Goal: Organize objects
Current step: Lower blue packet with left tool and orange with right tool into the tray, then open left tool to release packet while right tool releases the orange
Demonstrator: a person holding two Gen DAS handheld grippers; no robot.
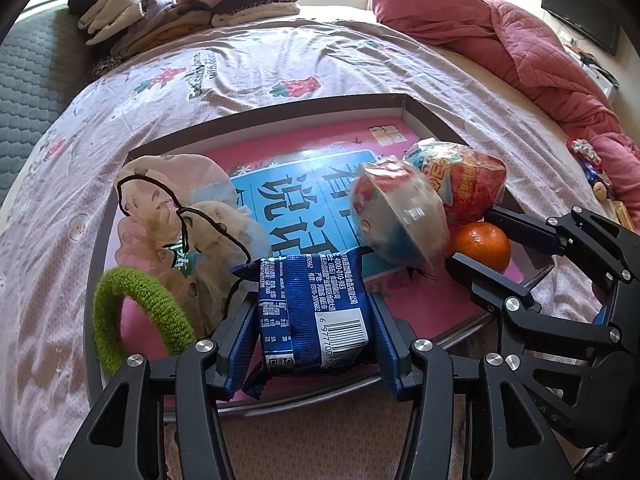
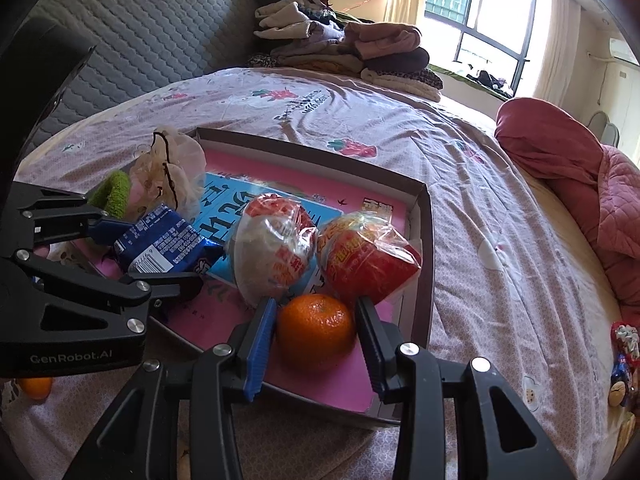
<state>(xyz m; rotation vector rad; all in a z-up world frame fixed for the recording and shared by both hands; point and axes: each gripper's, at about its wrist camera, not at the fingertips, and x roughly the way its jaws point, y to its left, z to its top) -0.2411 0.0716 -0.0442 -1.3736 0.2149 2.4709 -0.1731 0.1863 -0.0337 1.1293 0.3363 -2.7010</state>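
Observation:
A shallow box lid with a pink and blue printed bottom (image 1: 416,114) (image 2: 424,216) lies on the bed. My left gripper (image 1: 312,328) is shut on a blue snack packet (image 1: 312,312) (image 2: 160,244) over the box's near edge. My right gripper (image 2: 316,332) (image 1: 476,236) stands around an orange mandarin (image 2: 316,330) (image 1: 482,246) in the box's right corner, pads close on both sides. Two wrapped toy eggs (image 1: 400,216) (image 1: 464,176) (image 2: 276,252) (image 2: 366,256) sit behind the mandarin. A green hair tie (image 1: 136,312) (image 2: 112,194) and frilly scrunchies (image 1: 180,220) (image 2: 172,168) lie at the box's left.
The bed has a pink patterned sheet (image 1: 280,64). Folded clothes (image 1: 180,4) (image 2: 344,48) are stacked at the far side. A red quilt (image 1: 540,60) (image 2: 580,168) lies at the right, with small items (image 2: 622,372) near it. Another mandarin (image 2: 36,388) lies at the left edge.

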